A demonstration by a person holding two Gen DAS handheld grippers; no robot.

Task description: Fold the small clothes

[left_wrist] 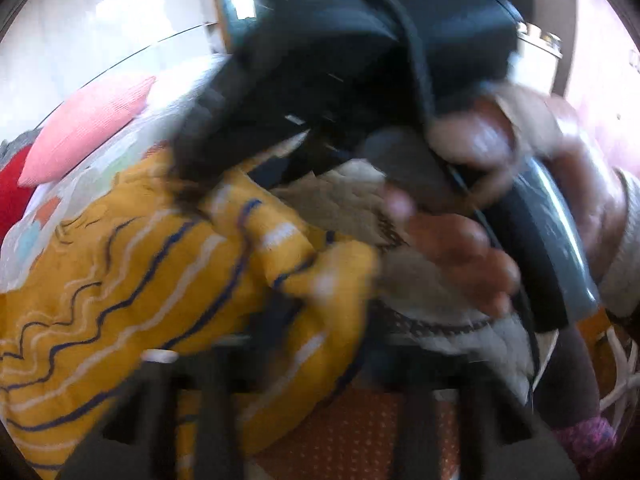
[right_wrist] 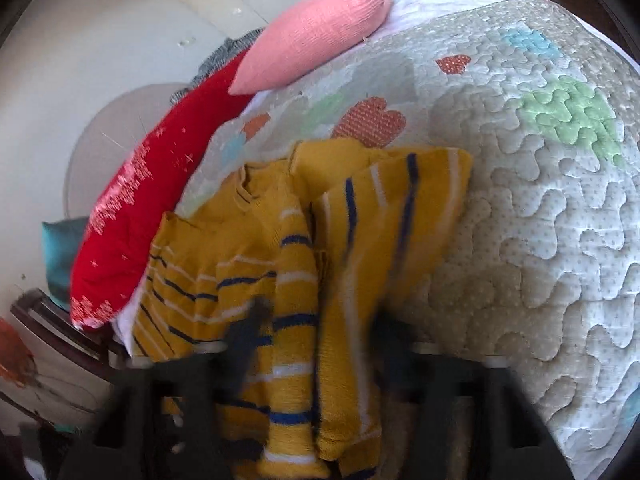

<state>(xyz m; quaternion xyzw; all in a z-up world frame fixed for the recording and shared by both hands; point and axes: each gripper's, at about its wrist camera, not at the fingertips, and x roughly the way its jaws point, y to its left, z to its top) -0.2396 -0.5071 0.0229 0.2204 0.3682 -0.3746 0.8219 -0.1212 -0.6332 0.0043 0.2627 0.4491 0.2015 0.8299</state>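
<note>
Mustard-yellow knit with navy and white stripes is seen in both views: a small sweater [right_wrist: 280, 280] laid on a quilted bed cover [right_wrist: 540, 220] patterned with hearts and pastel patches. In the right wrist view the garment is partly doubled over, 1 striped panel [right_wrist: 384, 216] folded across the body, and its lower part is drawn down between the dark fingers of the right tongs [right_wrist: 312, 364]. Those tongs appear set fairly narrow with the fabric bunched between them, though blur leaves the grip itself uncertain. A red cushion [right_wrist: 132, 232] and a pink cushion [right_wrist: 312, 36] are lined up along the bed's far edge, just beside the sweater's collar side.

In the left wrist view the sweater [left_wrist: 132, 280] is draped over the left-hand side of the left tongs [left_wrist: 320, 376]; how far these are spread cannot be told, since cloth and motion blur cover the fingers. A hand [left_wrist: 480, 216] gripping a dark handle is seen close ahead, above crumpled quilt.
</note>
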